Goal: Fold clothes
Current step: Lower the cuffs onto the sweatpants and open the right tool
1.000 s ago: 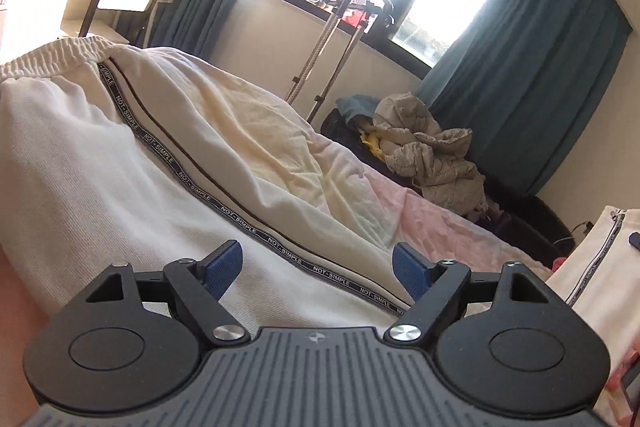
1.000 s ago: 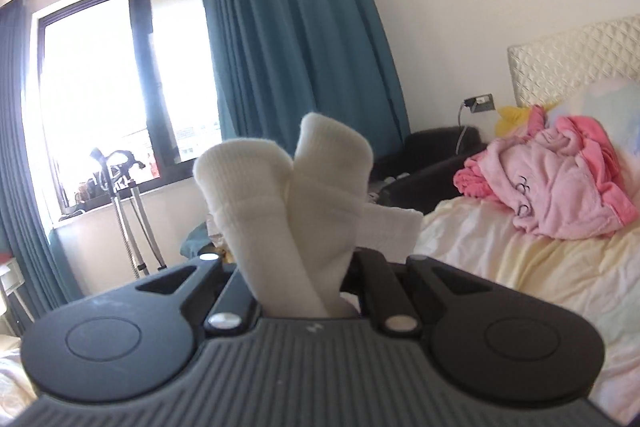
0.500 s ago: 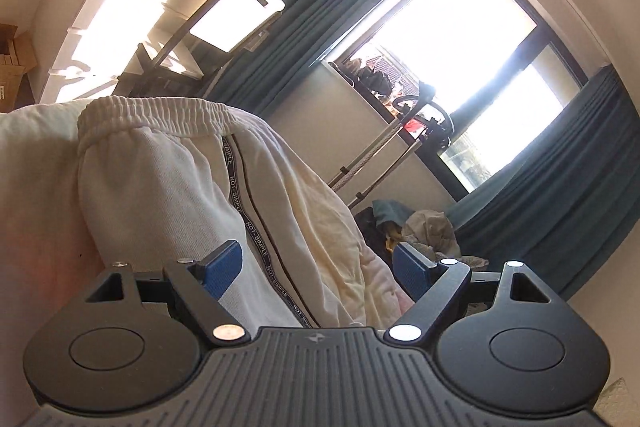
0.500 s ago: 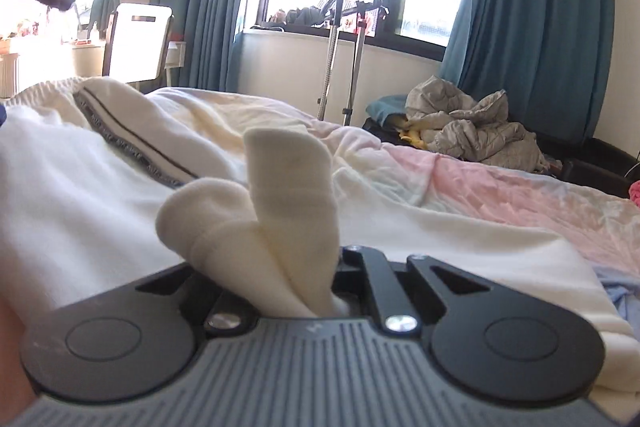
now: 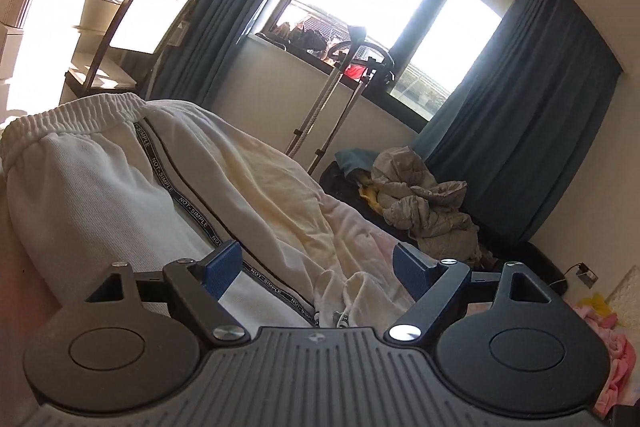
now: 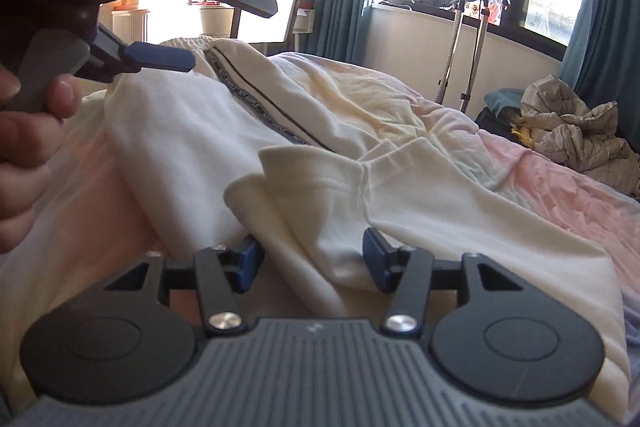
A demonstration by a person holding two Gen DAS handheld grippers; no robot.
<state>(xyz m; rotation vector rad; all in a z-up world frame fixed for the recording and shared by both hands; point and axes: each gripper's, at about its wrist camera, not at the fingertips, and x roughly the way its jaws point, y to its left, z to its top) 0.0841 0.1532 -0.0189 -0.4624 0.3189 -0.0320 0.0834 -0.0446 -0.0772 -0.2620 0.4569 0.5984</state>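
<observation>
now both our grippers, left (image 5: pixel 318 267) and right (image 6: pixel 312 263), gape wide; pants (image 6: pixel 400 195) hem lies between right's fingers.

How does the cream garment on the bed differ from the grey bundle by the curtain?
The cream trousers lie spread on the bed and carry a dark lettered side stripe; the grey bundle sits crumpled off the bed and shows no lettering. The trousers look smooth, the bundle creased all over. Both are cloth, and neither is held.
</observation>
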